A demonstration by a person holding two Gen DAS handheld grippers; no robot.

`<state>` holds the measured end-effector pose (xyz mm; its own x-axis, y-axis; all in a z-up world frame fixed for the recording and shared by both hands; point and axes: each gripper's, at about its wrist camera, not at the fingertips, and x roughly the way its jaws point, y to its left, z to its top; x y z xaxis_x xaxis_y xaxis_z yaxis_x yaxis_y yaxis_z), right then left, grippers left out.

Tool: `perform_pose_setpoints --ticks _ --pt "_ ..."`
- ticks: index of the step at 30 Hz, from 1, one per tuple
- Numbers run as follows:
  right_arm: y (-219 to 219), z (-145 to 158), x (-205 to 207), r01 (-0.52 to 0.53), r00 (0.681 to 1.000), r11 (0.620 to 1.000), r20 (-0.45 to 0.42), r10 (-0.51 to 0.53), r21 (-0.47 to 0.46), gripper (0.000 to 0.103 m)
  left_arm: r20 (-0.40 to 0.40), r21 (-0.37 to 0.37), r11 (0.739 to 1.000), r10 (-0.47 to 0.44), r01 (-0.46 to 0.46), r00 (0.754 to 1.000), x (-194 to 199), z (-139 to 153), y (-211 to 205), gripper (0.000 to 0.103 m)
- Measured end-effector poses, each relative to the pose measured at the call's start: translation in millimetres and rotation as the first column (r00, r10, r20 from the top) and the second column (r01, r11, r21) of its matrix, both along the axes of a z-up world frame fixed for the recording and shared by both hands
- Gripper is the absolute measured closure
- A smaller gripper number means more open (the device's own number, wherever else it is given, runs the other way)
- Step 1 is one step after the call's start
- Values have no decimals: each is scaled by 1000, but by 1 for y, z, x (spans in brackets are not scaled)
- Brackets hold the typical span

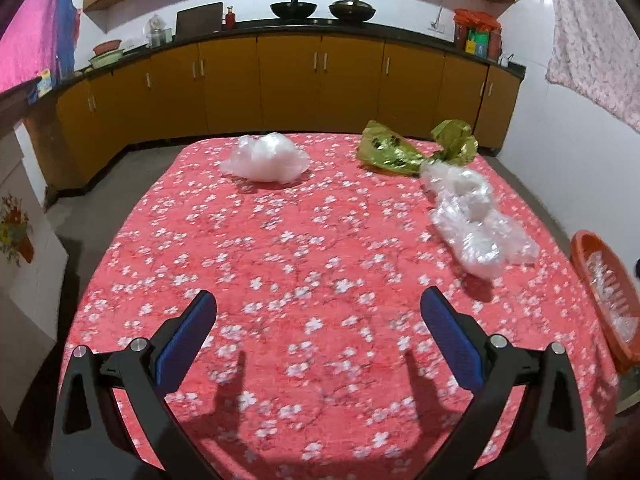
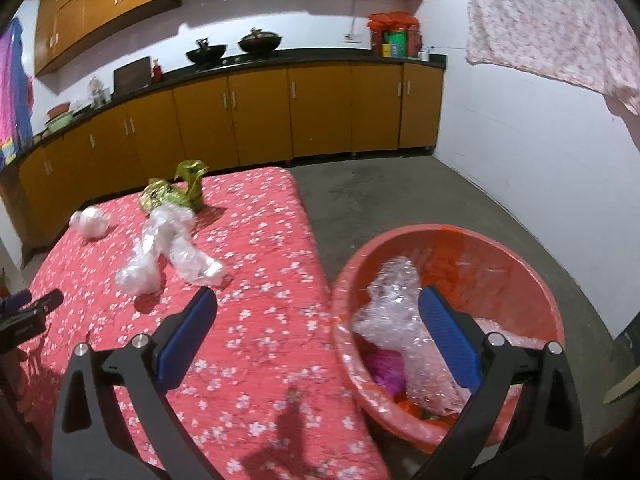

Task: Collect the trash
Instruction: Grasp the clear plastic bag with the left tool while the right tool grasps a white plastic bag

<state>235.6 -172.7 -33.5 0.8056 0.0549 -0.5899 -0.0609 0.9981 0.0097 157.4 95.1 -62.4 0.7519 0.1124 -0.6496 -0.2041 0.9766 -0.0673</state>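
On the red floral tablecloth (image 1: 280, 264) lie a crumpled white plastic bag (image 1: 266, 157) at the far middle, a green-gold foil wrapper (image 1: 416, 148) at the far right, and clear plastic wrap (image 1: 472, 220) nearer on the right. My left gripper (image 1: 318, 304) hovers open over the near cloth, empty. In the right wrist view the same wrap (image 2: 168, 248), foil wrapper (image 2: 176, 194) and white bag (image 2: 90, 222) lie ahead to the left. My right gripper (image 2: 318, 304) is open and empty over the table's right edge, beside an orange basin (image 2: 520, 264) holding bubble wrap (image 2: 404, 320) and coloured scraps.
The basin (image 1: 588, 256) stands off the table's right side, over grey concrete floor (image 2: 400, 196). Orange cabinets (image 1: 288, 80) with a black counter carrying woks run along the back wall. A floral cloth (image 2: 552, 20) hangs at right. The left gripper's tips (image 2: 32, 308) show at the left edge.
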Motion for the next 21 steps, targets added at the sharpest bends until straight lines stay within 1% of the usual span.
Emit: perform_pose_setpoints --ticks 4,8,11,14,18,20,21 --pt "4 -3 4 -5 1000 1000 -10 4 -9 4 38 -46 998 -42 44 998 12 10 -14 2" --pt "-1 -4 7 8 1000 1000 -16 -8 2 4 41 -67 992 -100 102 994 33 18 -42 2" --pt "-4 -7 9 17 1000 1000 -22 -17 7 4 15 -48 989 -141 141 990 54 16 -66 2" --pt "-8 -9 11 24 999 1000 -31 -24 13 4 -19 -29 986 -164 163 986 72 7 -87 2" --pt "-14 -12 14 30 999 999 -40 -29 22 4 -77 -30 989 -147 145 986 94 -9 -98 3" --pt "-16 -13 15 31 999 999 -43 -30 27 4 -95 -36 991 -128 125 987 100 -16 -96 10" --pt "-17 -13 16 32 999 999 -44 -30 29 4 -112 -47 992 -121 117 986 104 -19 -93 15"
